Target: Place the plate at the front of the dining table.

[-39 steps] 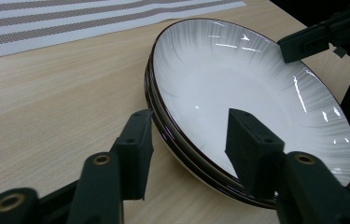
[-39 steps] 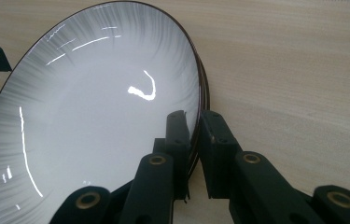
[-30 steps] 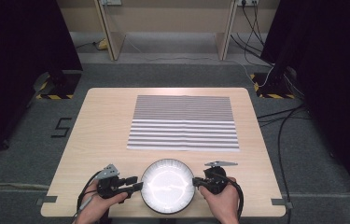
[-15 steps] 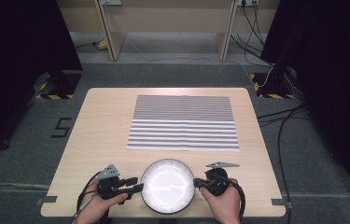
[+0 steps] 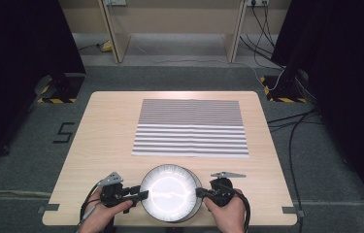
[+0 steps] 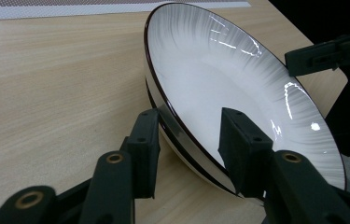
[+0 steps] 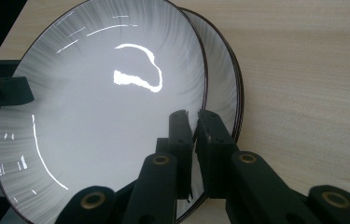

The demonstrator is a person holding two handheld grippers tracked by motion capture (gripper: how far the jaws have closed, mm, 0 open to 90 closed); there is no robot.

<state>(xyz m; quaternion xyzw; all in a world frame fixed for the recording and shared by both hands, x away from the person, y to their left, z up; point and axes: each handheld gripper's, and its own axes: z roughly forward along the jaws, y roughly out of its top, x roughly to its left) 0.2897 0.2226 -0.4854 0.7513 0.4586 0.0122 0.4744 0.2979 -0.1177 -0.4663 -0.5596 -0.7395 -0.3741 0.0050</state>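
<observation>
Two grippers: both at the near edge of the table point(image 5: 97, 126), one on each side of a stack of white plates point(image 5: 171, 193).
Plates: white with a thin dark rim, stacked at the table's near middle; the right gripper view shows at least two rims, the top plate point(image 7: 98, 116) sitting over a lower plate point(image 7: 224, 88).
Left gripper point(image 5: 143, 195): reaches in from the left; in its own view the jaws straddle the stack's rim, one pad point(image 6: 147, 149) outside under the edge, the other over the white inside; a gap shows on both sides, so the jaws stand released, not pressing. They have just closed a little with the rim between them.
Right gripper point(image 7: 194, 126): clenched on the rim of the top plate, the pads nearly meeting on the thin edge.
Lift: whether the top plate is raised off the lower one is hard to judge.
Striped cloth point(image 5: 191, 127): flat at mid-table, well apart from the plates, beyond them.
</observation>
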